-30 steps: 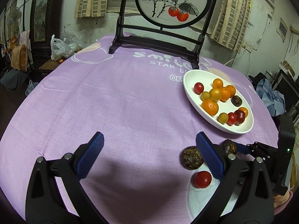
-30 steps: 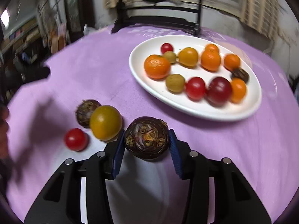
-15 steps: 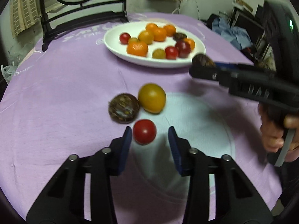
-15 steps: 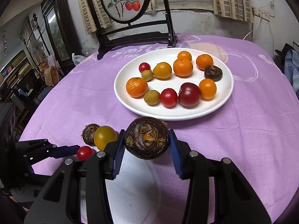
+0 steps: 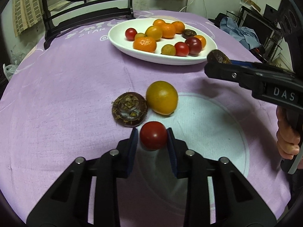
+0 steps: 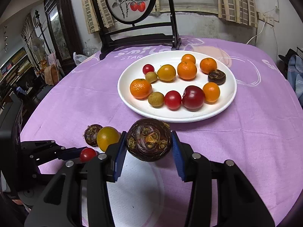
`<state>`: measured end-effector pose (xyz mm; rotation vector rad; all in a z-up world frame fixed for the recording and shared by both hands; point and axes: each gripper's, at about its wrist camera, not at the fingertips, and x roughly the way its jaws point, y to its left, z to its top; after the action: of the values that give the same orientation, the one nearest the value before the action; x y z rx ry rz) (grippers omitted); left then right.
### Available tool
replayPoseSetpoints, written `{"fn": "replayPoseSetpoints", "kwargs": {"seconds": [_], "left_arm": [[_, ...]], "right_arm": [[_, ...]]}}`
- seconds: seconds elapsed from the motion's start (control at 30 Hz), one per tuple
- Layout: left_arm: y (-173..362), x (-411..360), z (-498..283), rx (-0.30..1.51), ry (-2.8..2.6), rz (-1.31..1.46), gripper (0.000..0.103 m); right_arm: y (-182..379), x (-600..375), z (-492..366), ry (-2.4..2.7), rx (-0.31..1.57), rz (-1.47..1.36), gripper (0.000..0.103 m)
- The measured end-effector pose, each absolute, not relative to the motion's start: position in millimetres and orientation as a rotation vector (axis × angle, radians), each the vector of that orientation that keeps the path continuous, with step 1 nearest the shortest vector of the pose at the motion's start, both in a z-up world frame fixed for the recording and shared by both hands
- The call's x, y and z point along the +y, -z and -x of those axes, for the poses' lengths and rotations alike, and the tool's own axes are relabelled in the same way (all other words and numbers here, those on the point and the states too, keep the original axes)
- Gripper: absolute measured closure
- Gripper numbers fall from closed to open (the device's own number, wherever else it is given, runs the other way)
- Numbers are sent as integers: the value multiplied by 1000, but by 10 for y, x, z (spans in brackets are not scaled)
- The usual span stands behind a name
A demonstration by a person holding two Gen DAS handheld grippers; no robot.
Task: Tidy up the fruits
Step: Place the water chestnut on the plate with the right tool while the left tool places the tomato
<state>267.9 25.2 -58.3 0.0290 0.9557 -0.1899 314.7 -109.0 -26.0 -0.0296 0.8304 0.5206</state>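
Angling steeply down at the purple tablecloth (image 5: 75, 79), left gripper (image 5: 152, 138) clamped on the small red tomato (image 5: 153, 135) nearer than the white plate (image 6: 225, 106), right gripper (image 6: 149, 145) raised, clenched on a dark brown round fruit (image 6: 148, 142) short of that plate.

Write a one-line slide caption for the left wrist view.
Left gripper shut on a red tomato beside a dark water chestnut and yellow fruit.

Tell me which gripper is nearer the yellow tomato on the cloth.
Left. The left gripper is shut on the red cherry tomato right beside the yellow tomato; the right gripper holds a brown water chestnut farther off, toward the plate.
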Motion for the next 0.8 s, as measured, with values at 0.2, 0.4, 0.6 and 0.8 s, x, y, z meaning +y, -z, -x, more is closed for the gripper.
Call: {"fn": "replayPoseSetpoints", "kwargs": {"seconds": [0.2, 0.4, 0.6, 0.8], "left_arm": [[589, 196, -2666, 946, 186, -72, 75], [496, 272, -2640, 920, 210, -27, 76], [317, 338, -2556, 844, 249, 22, 76], [128, 407, -2682, 810, 262, 86, 76]], "right_arm": [[263, -1064, -3123, -524, 831, 40, 58], [239, -1039, -3079, -534, 818, 50, 58], [193, -1043, -3042, -554, 792, 47, 57], [-16, -1174, -3159, -569, 669, -66, 57]]}}
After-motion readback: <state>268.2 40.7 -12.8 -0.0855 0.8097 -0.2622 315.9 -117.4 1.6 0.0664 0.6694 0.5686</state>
